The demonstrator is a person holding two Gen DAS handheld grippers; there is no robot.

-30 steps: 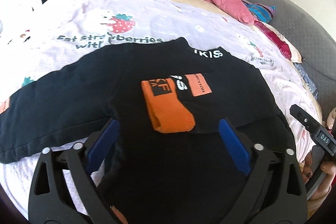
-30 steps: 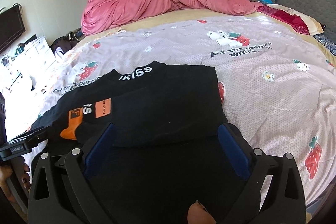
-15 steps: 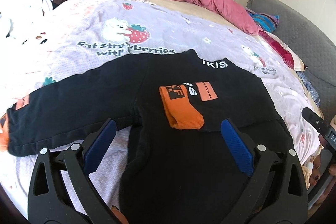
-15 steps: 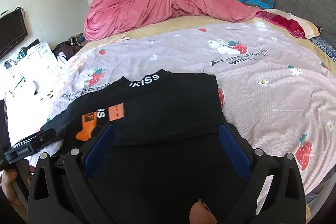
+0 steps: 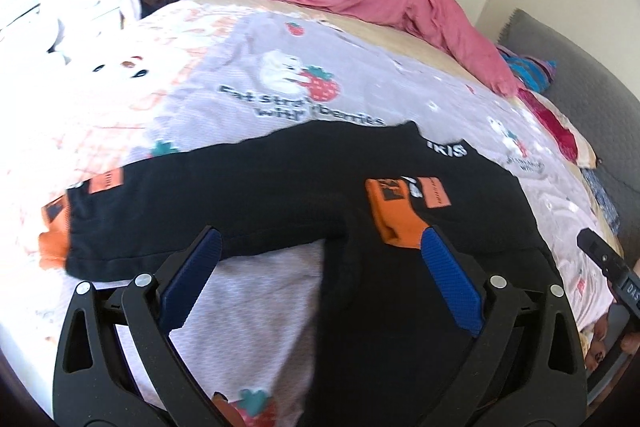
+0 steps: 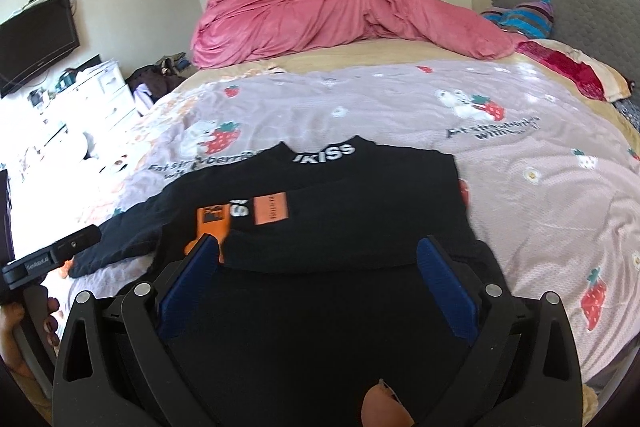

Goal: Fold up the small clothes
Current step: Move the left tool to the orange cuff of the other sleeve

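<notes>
Currently your left gripper [image 5: 320,275] and right gripper [image 6: 318,277] fingers are both spread, gripping nothing; black sweater [image 6: 320,211] lies on the bed [image 6: 540,187] just beyond them, one sleeve folded across.

Two hand-held claws of matching build: the left claw [image 5: 318,267] and the right claw [image 6: 316,267] each carry black plastic arms with triangular cut-outs, silver round screws at the pivots, and ribbed blue pads [image 5: 450,283] lining both fingers. A black bar with small white lettering juts from each unit where it shows in the other's view. Dark-painted fingernails show on the hand [image 6: 24,323].
</notes>
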